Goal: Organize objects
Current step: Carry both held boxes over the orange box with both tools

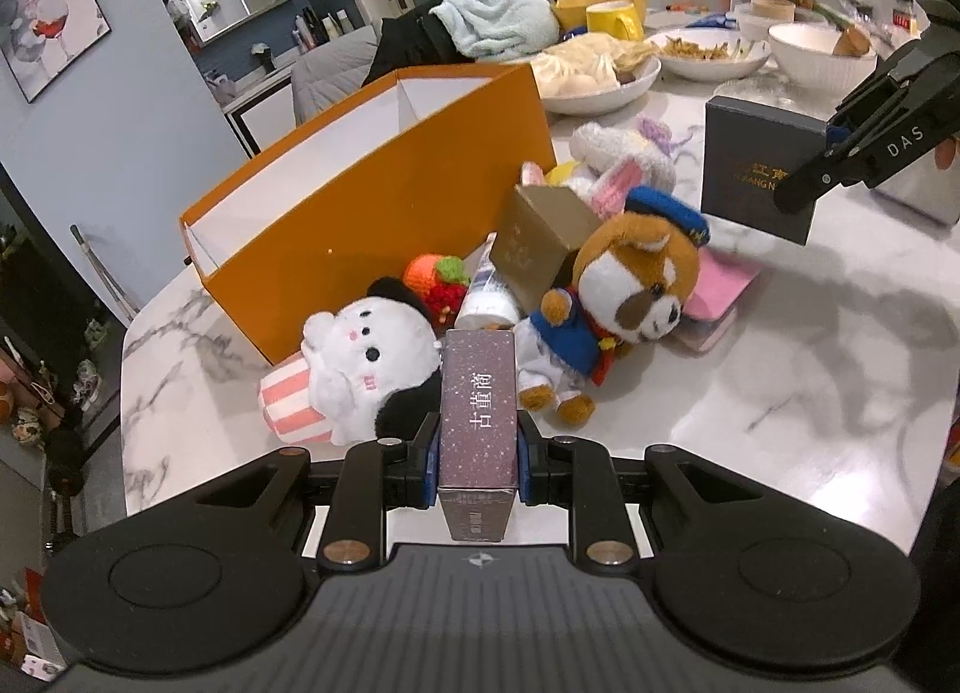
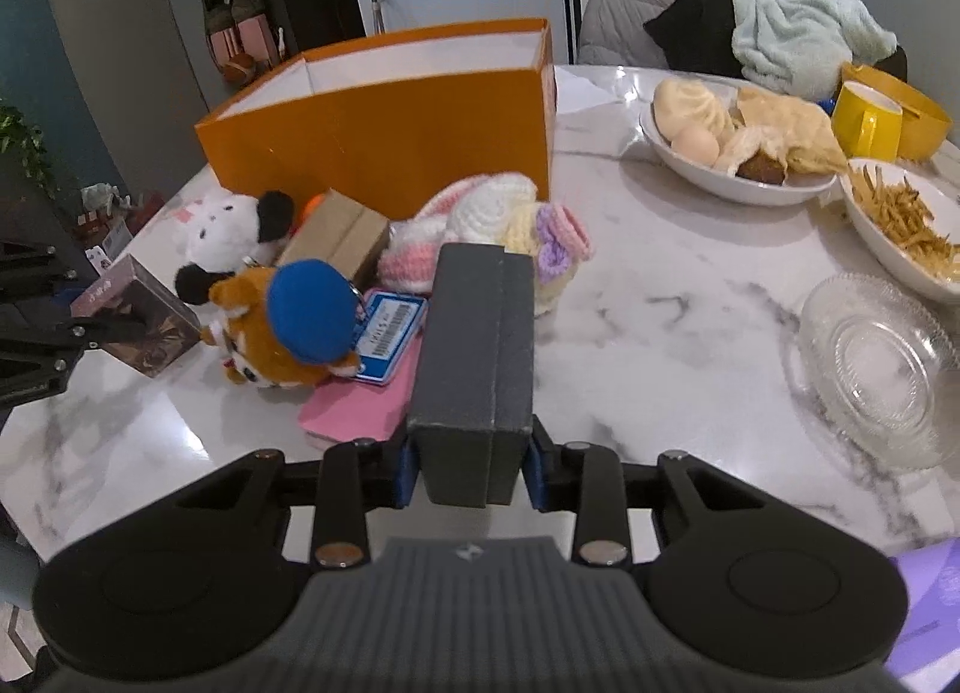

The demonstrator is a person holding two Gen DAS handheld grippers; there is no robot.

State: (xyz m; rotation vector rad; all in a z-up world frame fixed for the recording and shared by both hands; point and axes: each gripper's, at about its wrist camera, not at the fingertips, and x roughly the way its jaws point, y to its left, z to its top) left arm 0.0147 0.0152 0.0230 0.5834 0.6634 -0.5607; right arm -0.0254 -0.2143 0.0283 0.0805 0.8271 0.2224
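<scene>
The glossy white marble-patterned tabletop (image 2: pixel 660 297) reflects light; the tall orange box (image 1: pixel 384 201) looks like matt cardboard, as does the dark grey lidded box (image 2: pixel 474 357). The brown-and-white plush dog (image 1: pixel 636 285) is fuzzy cloth, the clear ridged dish (image 2: pixel 876 357) glass

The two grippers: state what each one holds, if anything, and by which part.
The left gripper grips a purple starry box by its long sides near one end. The right gripper grips a dark grey box by its two side faces.

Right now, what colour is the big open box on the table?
Orange box, white inside; right wrist view.
</scene>
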